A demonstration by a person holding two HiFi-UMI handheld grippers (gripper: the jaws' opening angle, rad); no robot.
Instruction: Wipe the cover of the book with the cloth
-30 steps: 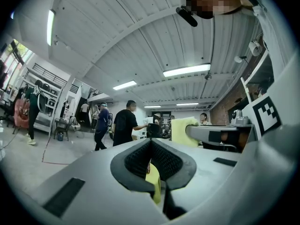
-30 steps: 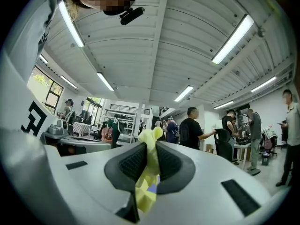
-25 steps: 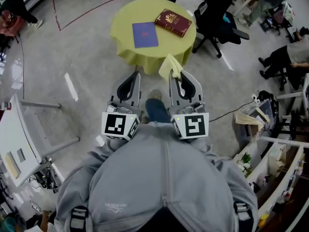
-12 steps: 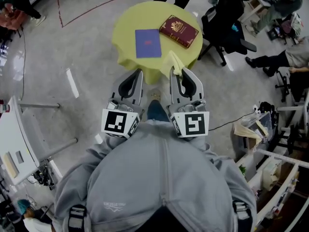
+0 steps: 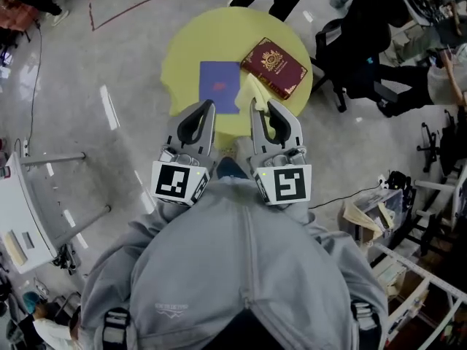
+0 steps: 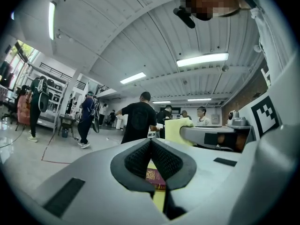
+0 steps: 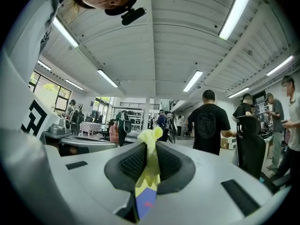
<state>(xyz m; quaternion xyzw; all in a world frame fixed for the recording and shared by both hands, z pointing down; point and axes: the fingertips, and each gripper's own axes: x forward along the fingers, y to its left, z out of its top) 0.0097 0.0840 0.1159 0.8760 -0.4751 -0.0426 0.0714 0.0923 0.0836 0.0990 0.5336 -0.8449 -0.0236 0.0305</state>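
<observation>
Here, at the centre of the head view, the left gripper [image 5: 209, 106] has its jaws pressed together on nothing. The right gripper [image 5: 253, 104] beside it is clamped on a pale yellow cloth [image 5: 252, 86], which pokes past the jaw tips. Beyond, in the upper middle, a round table draped in yellow-green [image 5: 182, 46] carries a thin blue booklet [image 5: 219, 84]. Right of the booklet lies the maroon hardcover book with a gold emblem [image 5: 276, 66].

Round table [image 5: 186, 49] draped in yellow-green, blue booklet [image 5: 219, 84] lying flat, maroon book [image 5: 274, 66] just beside it
</observation>
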